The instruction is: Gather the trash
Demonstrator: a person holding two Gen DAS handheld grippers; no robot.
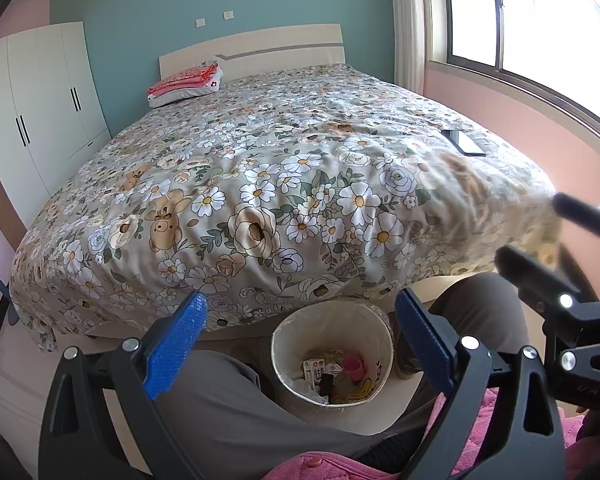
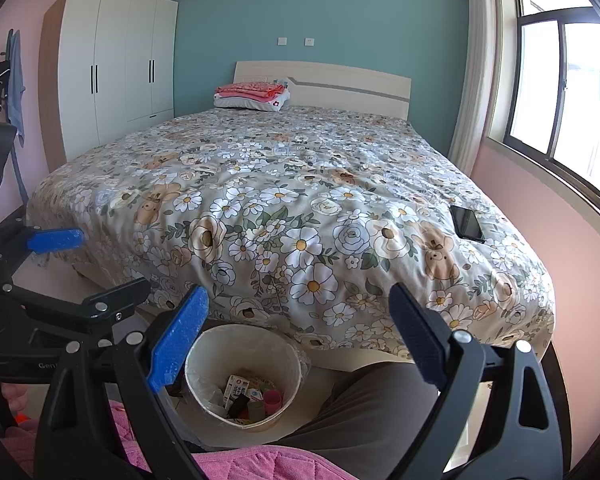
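Bin [image 1: 332,354] is seen below and between both grippers, already loaded with cartons and cups. Left gripper [image 1: 300,344] and right gripper [image 2: 300,340] are spread, empty. Collection judged near done; any remaining trash must be located first, none spotted on bed [image 2: 284,208].

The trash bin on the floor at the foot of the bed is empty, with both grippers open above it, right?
Not quite: the trash bin is not empty. The right wrist view shows a milk carton, a pink cup and other litter inside. The rest holds.
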